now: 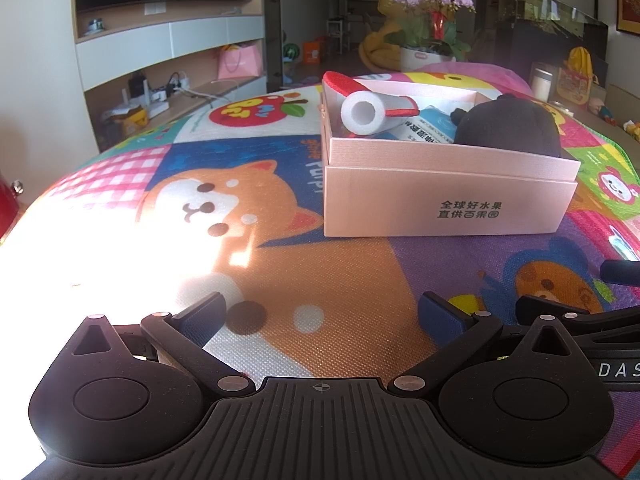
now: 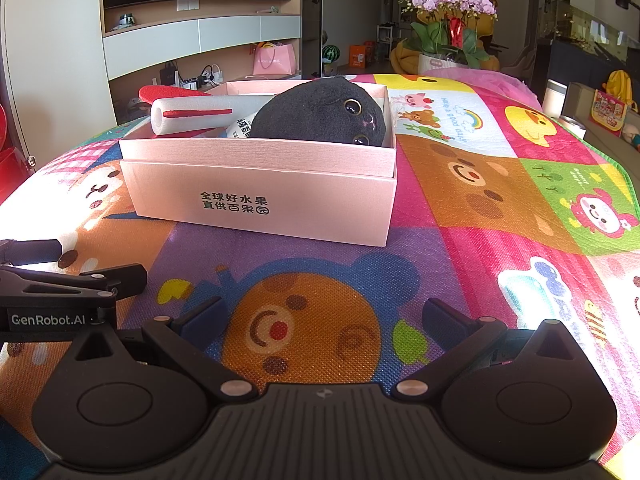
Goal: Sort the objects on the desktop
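Observation:
A pink cardboard box (image 1: 448, 204) (image 2: 260, 200) stands on the cartoon-print mat. Inside lie a white foam tube with red trim (image 1: 372, 112) (image 2: 192, 116), a black plush toy with yellow eyes (image 1: 508, 128) (image 2: 320, 114), and a white-blue packet (image 1: 428, 126) between them. My left gripper (image 1: 322, 314) is open and empty, low over the mat, well short of the box. My right gripper (image 2: 324, 316) is open and empty, also short of the box. The left gripper's side shows at the left of the right wrist view (image 2: 72, 280).
The mat (image 2: 500, 200) covers the whole table. Bright sunlight washes out its left part (image 1: 100, 248). Behind are a TV shelf unit (image 1: 168, 40), a pot of purple orchids (image 2: 448, 40), and toys and bags at the far right.

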`<state>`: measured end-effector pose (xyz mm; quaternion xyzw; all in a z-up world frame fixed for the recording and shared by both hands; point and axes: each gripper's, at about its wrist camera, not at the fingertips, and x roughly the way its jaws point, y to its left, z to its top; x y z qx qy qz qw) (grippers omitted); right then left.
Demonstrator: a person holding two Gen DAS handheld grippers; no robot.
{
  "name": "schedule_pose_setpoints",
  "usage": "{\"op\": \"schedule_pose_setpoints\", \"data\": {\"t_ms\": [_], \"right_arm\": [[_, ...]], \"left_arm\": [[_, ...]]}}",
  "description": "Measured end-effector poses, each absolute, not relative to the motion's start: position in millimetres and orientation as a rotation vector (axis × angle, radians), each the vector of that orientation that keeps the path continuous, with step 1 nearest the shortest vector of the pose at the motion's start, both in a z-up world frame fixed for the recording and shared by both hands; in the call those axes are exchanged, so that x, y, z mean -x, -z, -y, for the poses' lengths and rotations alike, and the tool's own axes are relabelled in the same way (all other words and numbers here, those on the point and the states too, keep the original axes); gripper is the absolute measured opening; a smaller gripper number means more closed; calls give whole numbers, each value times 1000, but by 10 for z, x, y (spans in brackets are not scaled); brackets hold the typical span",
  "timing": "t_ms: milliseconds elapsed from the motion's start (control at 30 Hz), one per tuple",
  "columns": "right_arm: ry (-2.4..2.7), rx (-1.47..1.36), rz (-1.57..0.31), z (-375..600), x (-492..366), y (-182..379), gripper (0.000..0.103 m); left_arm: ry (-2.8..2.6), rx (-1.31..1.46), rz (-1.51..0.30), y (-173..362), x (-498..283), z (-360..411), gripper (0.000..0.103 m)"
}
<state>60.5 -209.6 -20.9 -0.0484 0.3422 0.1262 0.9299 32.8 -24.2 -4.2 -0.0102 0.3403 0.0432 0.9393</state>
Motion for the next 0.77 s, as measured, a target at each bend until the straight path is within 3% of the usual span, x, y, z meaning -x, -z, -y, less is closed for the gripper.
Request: {"op": "schedule_pose_setpoints", "data": {"t_ms": [767], "right_arm": [[-259, 100, -701, 2106, -622, 211, 103]], "left_arm": [[-55, 37, -753, -10, -235, 131, 103]]}}
